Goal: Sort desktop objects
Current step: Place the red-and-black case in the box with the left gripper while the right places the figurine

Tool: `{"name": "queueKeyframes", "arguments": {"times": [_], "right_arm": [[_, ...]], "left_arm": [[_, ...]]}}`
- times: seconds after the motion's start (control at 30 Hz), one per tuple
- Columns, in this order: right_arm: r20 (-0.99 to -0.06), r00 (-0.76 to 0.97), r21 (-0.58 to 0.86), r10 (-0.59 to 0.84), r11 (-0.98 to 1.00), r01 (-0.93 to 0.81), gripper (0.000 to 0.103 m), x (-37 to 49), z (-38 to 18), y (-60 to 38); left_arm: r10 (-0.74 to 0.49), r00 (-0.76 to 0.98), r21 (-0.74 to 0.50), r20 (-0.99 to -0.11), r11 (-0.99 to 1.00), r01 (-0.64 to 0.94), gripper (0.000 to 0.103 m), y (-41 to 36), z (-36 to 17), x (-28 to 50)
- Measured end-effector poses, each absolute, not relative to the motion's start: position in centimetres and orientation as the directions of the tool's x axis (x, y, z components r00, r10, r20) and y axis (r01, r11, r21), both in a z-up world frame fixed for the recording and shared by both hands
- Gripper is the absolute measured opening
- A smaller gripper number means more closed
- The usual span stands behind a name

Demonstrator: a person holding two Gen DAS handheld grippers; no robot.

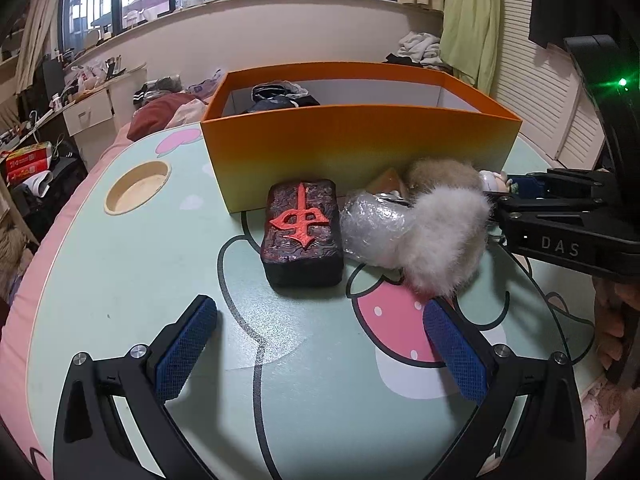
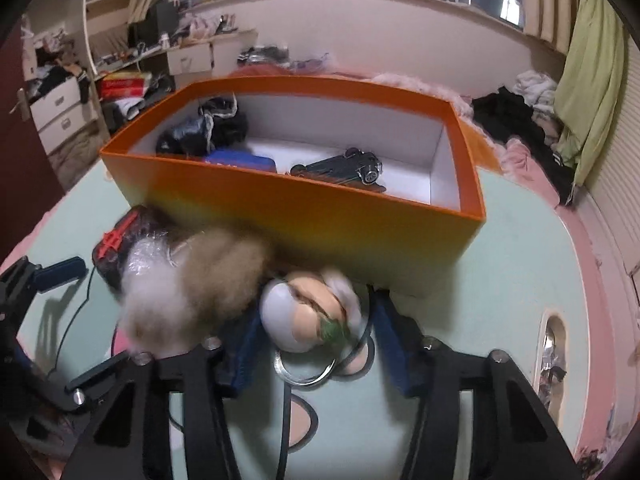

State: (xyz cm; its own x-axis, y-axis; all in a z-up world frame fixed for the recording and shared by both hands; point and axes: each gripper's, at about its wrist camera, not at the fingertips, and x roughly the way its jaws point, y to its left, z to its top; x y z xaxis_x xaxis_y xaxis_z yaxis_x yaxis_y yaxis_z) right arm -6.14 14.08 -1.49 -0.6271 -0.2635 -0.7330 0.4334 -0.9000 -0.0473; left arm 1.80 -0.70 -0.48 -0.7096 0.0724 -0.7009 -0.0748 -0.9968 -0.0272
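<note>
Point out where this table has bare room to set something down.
Free: the table between the round cup recess and the black tile, and right of the orange box. Crowded: the box front, where tile, bubble-wrapped bundle and fur pompoms cluster.

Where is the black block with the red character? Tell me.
In the left wrist view, the black block lies mid-table before the orange box, left of the bubble-wrapped bundle.
</note>
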Motion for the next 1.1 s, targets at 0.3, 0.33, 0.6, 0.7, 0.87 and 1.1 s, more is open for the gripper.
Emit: {"name": "queueKeyframes", "arguments": {"times": [0.3,0.33,0.6,0.7,0.87,1.1], "right_arm": [[-0.655,-0.667,0.083,-0.355,-0.911,0.404,0.039,-3.7,0.2,18.2],[-0.650,-0.669,0.093,-0.360,-0.912,0.400,0.039,-3.6,0.3,18.5],[-0.641,-0.672,0.117,-0.372,-0.912,0.393,0.039,-3.4,0.7,19.0],[-0.636,-0.676,0.108,-0.372,-0.910,0.400,0.039,-3.1,0.8,18.7],[-0.609,-0.693,0.123,-0.386,-0.909,0.397,0.039,-2.6,1.4,19.0],[-0.491,-0.724,0.188,-0.484,-0.870,0.455,0.039,-2.5,5.5,18.9]], "left_arm": [[0.185,-0.754,-0.276,-0.631,-0.961,-0.005,0.102,-6.3,1.5,1.7],[0.203,-0.748,-0.296,-0.632,-0.955,-0.010,0.098,-6.6,1.7,1.3],[0.166,-0.694,-0.162,-0.700,-0.984,-0.072,0.060,-4.6,0.7,-1.7],[0.131,-0.710,-0.116,-0.692,-0.991,-0.070,0.041,-4.3,0.8,-1.5],[0.201,-0.748,-0.179,-0.633,-0.978,-0.111,0.041,-6.1,2.5,-0.2],[0.233,-0.848,-0.195,-0.476,-0.968,-0.156,0.041,-6.3,8.8,0.0]]}}
